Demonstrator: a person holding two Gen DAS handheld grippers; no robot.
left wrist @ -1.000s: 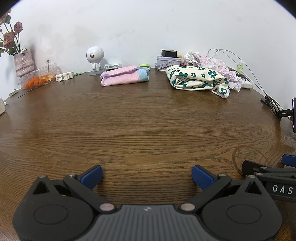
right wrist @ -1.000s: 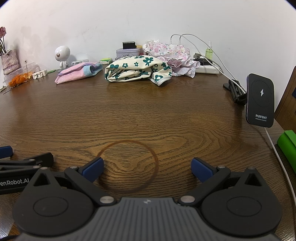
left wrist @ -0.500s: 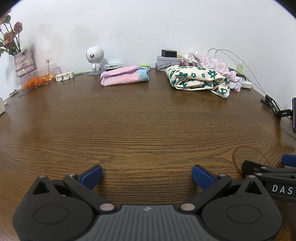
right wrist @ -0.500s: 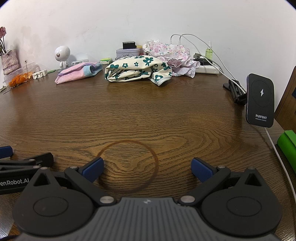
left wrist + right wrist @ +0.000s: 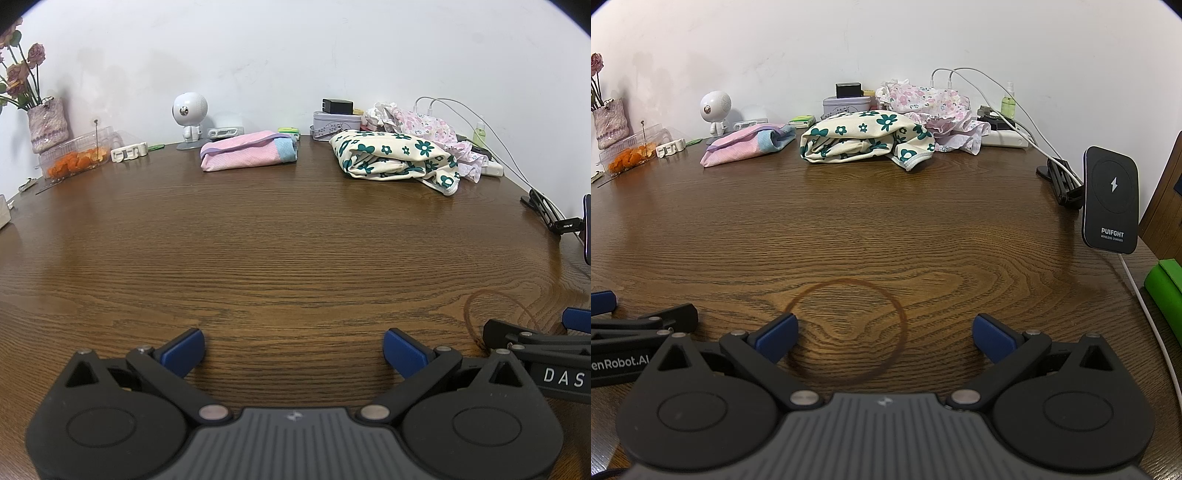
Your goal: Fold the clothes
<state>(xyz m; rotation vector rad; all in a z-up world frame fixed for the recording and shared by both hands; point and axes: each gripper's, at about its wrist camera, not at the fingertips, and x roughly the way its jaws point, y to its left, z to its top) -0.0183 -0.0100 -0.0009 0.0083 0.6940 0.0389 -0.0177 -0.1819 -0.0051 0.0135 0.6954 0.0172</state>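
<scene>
Three garments at table (image 5: pixel 295 240) far edge: pink one (image 5: pixel 247 155), green-flowered one (image 5: pixel 395 157), pink-flowered one (image 5: pixel 424 122). Left gripper (image 5: pixel 293 350), right gripper (image 5: pixel 884 338): fingers wide, empty.

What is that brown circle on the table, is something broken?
Nothing looks broken. The brown ring is a stain on the wooden table, in front of the open right gripper. One corner of the green-flowered cloth hangs loose, not tucked in.

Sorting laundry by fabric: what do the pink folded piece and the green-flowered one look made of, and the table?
Pink folded piece: looks like a fine knit or mesh, matte, with a dotted weave. Green-flowered piece: seemingly soft printed cotton, matte, with limp creases. Table: wood or wood veneer, with visible grain and a slight sheen.
</scene>
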